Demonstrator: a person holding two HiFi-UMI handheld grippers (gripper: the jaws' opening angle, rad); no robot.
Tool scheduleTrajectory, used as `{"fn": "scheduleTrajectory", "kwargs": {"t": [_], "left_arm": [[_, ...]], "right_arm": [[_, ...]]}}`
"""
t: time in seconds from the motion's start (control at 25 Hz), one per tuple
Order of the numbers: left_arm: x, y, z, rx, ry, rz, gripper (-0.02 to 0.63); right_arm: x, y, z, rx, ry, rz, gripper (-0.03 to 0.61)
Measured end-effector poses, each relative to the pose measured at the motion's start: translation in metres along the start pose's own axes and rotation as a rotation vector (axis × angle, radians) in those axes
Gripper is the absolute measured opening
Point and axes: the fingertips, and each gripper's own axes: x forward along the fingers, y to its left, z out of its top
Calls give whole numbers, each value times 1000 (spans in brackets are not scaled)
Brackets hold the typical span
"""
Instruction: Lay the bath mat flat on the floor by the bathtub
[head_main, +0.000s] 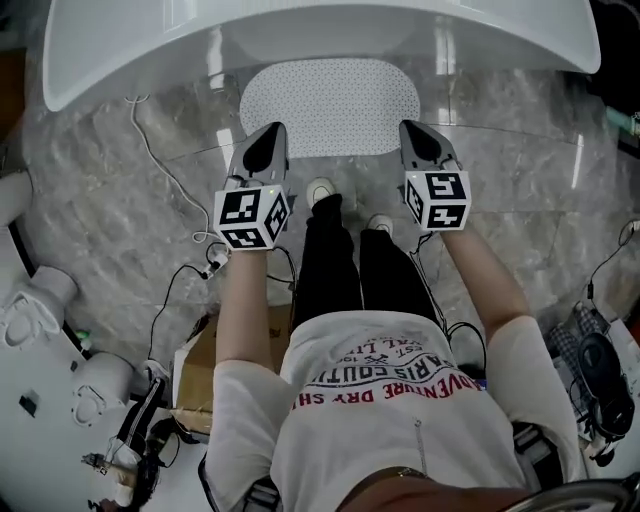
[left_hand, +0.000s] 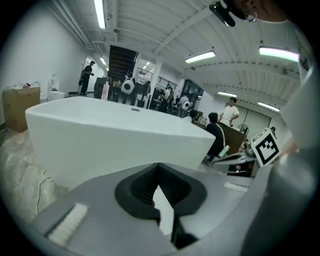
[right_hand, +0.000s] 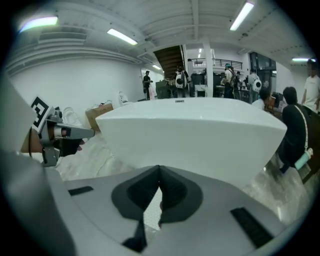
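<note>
The white dotted bath mat (head_main: 330, 107) lies flat on the marble floor, right against the white bathtub (head_main: 320, 40). My left gripper (head_main: 270, 135) hovers over the mat's near left corner, and my right gripper (head_main: 415, 132) over its near right corner. Both are shut with nothing between their jaws. In the left gripper view the gripper (left_hand: 159, 169) has its tips together, with a sliver of mat (left_hand: 164, 212) below and the tub (left_hand: 115, 135) ahead. In the right gripper view the gripper (right_hand: 160, 171) is likewise shut, facing the tub (right_hand: 195, 135).
The person's shoes (head_main: 322, 190) stand just short of the mat. Cables (head_main: 160, 170) trail over the floor at left. A cardboard box (head_main: 200, 360) and white machine parts (head_main: 40, 320) sit at lower left, a dark bag (head_main: 600, 370) at right. People stand beyond the tub.
</note>
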Motion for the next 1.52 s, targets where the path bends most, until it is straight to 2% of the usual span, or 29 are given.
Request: {"fn": "scheduleTrajectory", "kwargs": {"t": [0.16, 0.36, 0.68, 0.92, 1.24, 1.52], "left_arm": [[-66, -39, 83, 6, -86, -48, 11], [-150, -67, 187, 69, -220, -36, 11], [-256, -106, 309, 181, -387, -47, 11], [-307, -117, 364, 279, -499, -22, 12], [-350, -119, 399, 350, -602, -3, 12], [-351, -102, 392, 366, -580, 12, 12]], "right_arm": [[-72, 23, 79, -6, -65, 7, 11], [-159, 46, 178, -30, -184, -19, 11], [-274, 73, 298, -91, -412, -18, 11], [-326, 99, 351, -200, -573, -18, 11], [-358, 123, 381, -245, -693, 11, 9], [-349, 151, 392, -240, -715, 79, 8]]}}
